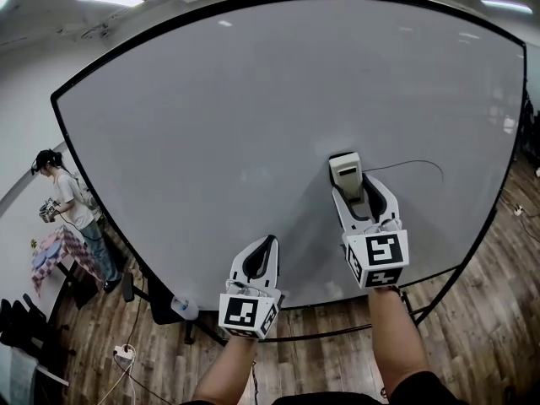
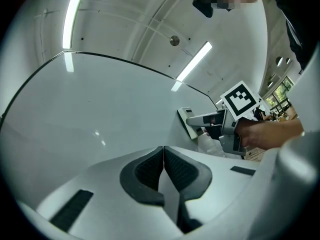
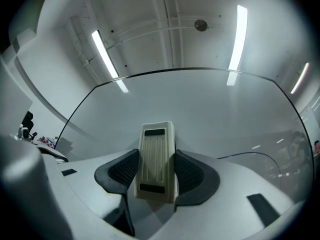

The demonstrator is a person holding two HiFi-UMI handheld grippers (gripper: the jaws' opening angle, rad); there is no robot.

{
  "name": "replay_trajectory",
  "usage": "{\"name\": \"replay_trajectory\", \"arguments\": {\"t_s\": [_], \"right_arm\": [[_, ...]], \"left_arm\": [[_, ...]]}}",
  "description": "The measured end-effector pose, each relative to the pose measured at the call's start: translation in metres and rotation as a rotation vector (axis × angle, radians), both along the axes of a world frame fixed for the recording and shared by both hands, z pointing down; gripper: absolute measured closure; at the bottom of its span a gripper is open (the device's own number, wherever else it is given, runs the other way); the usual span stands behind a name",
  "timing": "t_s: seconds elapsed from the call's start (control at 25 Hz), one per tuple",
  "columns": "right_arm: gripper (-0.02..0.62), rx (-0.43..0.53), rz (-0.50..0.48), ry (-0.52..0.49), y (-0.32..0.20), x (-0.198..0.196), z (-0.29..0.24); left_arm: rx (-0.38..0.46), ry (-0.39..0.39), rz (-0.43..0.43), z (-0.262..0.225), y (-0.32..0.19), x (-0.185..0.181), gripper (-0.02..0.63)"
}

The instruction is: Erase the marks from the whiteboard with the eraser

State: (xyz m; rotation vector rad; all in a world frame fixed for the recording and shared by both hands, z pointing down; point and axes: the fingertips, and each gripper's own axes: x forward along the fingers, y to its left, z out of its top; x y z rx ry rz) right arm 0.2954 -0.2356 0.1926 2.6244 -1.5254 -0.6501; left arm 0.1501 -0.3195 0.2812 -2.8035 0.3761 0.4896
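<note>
- Whiteboard point(image 1: 253, 99): upright, mostly bare; one thin curved pen line point(image 1: 413, 162) right of centre.
- Eraser point(image 1: 346, 174): pale block, flat against board by look, just left of line's end.
- Right gripper point(image 1: 348, 189): jaws clamped on eraser's sides.
- Left gripper point(image 1: 261, 256): jaws closed together, empty, low near board's bottom edge.
- Step, as judged: wiping under way.
- Next move: sweep eraser rightward along line, pad kept pressed to board.
</note>
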Motion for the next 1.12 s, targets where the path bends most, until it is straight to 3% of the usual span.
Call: {"name": "replay_trajectory", "arguments": {"t_s": [0.28,0.68,1.12], "right_arm": [[0.345,0.052,0.016,-0.052,0.027,0.027,-0.006],[0.345,0.074,0.065,-0.033,0.058,0.057,-0.017],[0.344,0.164,0.095,-0.095,0.105,0.103,-0.018]], "left_arm": [[0.032,0.010,0.060,-0.016,0.027,0.030,0.584],[0.067,0.023,0.167,-0.040,0.081,0.078,0.584],[0.042,0.019,0.217,-0.040,0.111,0.109,0.584]]}}
